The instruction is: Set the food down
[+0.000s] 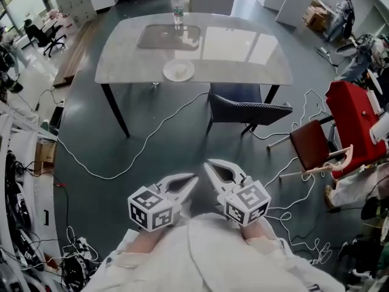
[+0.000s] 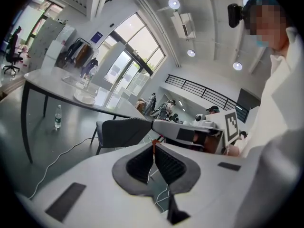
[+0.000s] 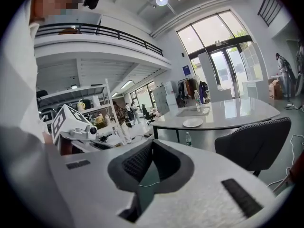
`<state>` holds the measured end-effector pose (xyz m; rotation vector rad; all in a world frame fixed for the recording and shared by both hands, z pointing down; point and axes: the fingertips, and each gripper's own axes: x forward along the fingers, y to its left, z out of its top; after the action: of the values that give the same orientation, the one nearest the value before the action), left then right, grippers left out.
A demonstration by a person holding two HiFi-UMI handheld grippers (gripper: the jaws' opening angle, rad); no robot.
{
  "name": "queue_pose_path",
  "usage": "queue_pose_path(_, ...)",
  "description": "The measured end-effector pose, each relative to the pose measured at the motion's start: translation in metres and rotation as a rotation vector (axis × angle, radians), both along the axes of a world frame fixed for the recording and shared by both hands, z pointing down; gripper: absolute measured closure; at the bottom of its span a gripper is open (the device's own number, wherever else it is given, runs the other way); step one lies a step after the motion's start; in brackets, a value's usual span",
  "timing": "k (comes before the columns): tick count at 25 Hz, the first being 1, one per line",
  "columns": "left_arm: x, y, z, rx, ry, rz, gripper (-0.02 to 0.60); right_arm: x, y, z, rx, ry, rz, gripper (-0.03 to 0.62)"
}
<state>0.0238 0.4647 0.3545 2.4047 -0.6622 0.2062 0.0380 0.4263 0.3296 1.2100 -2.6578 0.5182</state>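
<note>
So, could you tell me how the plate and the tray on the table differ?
The plate is round and white; the tray is rectangular, grey and larger. The plate sits at the near edge of the table, the tray farther back, with a bottle at its far edge. Both lie flat.

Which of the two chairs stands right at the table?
The dark grey chair, at the near edge of the table. The brown-seated chair stands apart on the floor to the right.

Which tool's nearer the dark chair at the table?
Right. In the head view the right tool is nearly straight below the dark chair; the left tool is lower and farther left.
</note>
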Motion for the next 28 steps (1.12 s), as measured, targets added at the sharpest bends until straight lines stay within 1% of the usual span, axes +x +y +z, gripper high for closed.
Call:
queue_pose_path(5, -0.02, -0.069, -0.012, 0.044, -0.006, 0.03, 0.56, -0.018, -0.068, -0.005, 0.014, 0.011, 0.032, 0.592)
queue_pose_path(9, -0.04, -0.11, -0.01, 0.042, -0.009, 0.04, 0.56, -0.029, -0.111, -0.015, 0.057, -0.016, 0.077, 0.592)
queue_pose_path(11, -0.049, -0.125, -0.008, 0.036, -0.016, 0.039, 0.56, -0.032, -0.123, -0.014, 0.051, -0.014, 0.091, 0.592)
queue_pose_path(13, -0.053, -0.135, -0.006, 0.024, -0.008, 0.036, 0.56, -0.03, -0.129, -0.007, 0.028, -0.009, 0.106, 0.592)
queue_pose_path(16, -0.051, -0.147, -0.003, 0.006, 0.009, 0.029, 0.56, -0.024, -0.138, 0.001, 0.0, -0.006, 0.122, 0.592)
queue_pose_path(19, -0.05, -0.156, 0.002, -0.002, 0.01, 0.023, 0.56, -0.021, -0.148, 0.004, -0.008, -0.009, 0.128, 0.592)
queue_pose_path(23, -0.06, -0.185, 0.007, -0.004, 0.007, -0.013, 0.56, -0.026, -0.17, 0.012, -0.034, -0.025, 0.116, 0.592)
queue_pose_path(28, -0.062, -0.221, 0.01, -0.025, 0.001, -0.029, 0.56, -0.03, -0.211, 0.009, -0.035, -0.033, 0.097, 0.592)
